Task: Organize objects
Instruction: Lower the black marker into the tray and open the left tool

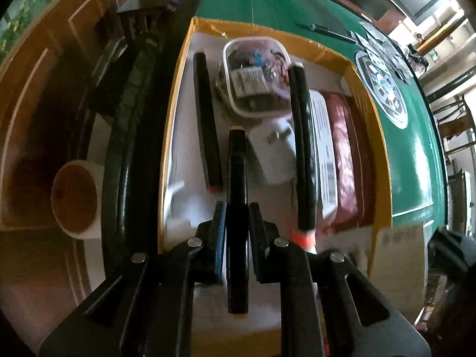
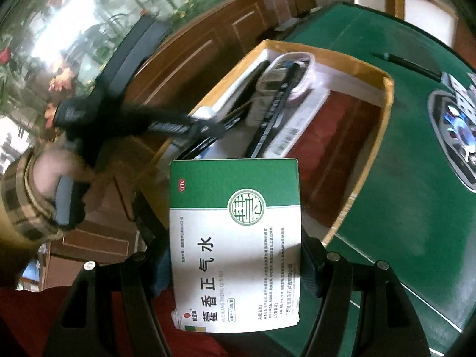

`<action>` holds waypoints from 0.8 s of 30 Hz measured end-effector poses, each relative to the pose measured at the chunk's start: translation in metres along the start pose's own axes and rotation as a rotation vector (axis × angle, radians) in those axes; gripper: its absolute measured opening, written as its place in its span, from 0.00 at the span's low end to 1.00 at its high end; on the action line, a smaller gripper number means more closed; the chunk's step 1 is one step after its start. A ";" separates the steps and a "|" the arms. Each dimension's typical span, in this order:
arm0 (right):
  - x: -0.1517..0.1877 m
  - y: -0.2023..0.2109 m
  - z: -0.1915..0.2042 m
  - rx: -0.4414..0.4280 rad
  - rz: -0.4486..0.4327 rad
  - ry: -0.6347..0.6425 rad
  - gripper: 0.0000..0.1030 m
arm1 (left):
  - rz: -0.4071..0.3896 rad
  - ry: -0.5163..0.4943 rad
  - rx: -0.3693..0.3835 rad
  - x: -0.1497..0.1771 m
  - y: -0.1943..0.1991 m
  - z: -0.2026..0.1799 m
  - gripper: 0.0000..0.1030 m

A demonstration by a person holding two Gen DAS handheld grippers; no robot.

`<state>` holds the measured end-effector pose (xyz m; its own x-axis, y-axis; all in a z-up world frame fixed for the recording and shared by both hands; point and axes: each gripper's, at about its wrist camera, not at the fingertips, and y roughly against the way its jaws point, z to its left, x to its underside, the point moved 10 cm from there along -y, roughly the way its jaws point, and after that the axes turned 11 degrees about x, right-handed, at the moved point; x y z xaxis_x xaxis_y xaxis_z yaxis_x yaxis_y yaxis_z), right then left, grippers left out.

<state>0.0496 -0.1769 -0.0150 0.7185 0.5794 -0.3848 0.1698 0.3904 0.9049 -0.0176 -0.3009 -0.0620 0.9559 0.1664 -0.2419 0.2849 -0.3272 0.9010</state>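
My left gripper (image 1: 237, 208) is shut on a black marker (image 1: 237, 166), which points down over the open yellow cardboard box (image 1: 175, 95). Two more black markers (image 1: 206, 119) (image 1: 302, 148) lie in the box, with a clear plastic tub (image 1: 255, 74), a white charger plug (image 1: 276, 151) and a red packet (image 1: 345, 160). My right gripper (image 2: 236, 260) is shut on a green and white medicine carton (image 2: 235, 244), held just short of the box's near edge (image 2: 386, 101). In the right wrist view the left gripper (image 2: 208, 128) hangs over the box, held by a hand with a plaid sleeve (image 2: 26, 202).
The box sits at the edge of a green table (image 2: 401, 208). A black pen (image 2: 410, 64) and playing cards (image 1: 377, 44) lie on the table beyond it. A white cup (image 1: 76, 199) and wooden cabinets (image 2: 193, 47) stand to the left, off the table.
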 end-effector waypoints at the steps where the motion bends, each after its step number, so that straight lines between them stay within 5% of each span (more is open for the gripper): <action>1: -0.001 -0.002 0.005 -0.007 0.007 0.013 0.67 | 0.000 -0.010 -0.008 -0.004 -0.001 0.000 0.14; 16: -0.021 -0.052 0.080 -0.168 0.176 0.200 0.67 | 0.017 -0.002 0.031 -0.013 -0.008 0.003 0.14; 19: -0.027 -0.066 0.072 -0.117 0.193 0.202 0.67 | 0.012 0.004 0.035 -0.013 -0.008 0.003 0.14; 22: -0.033 -0.073 0.054 0.021 0.155 0.232 0.67 | 0.006 0.012 0.040 -0.013 -0.007 0.004 0.14; 24: -0.033 -0.072 0.053 0.013 0.148 0.229 0.67 | 0.005 0.015 0.044 -0.013 -0.008 0.004 0.14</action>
<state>0.0495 -0.2615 -0.0576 0.5649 0.7770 -0.2778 0.0835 0.2811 0.9560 -0.0324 -0.3042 -0.0669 0.9562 0.1783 -0.2321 0.2835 -0.3682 0.8855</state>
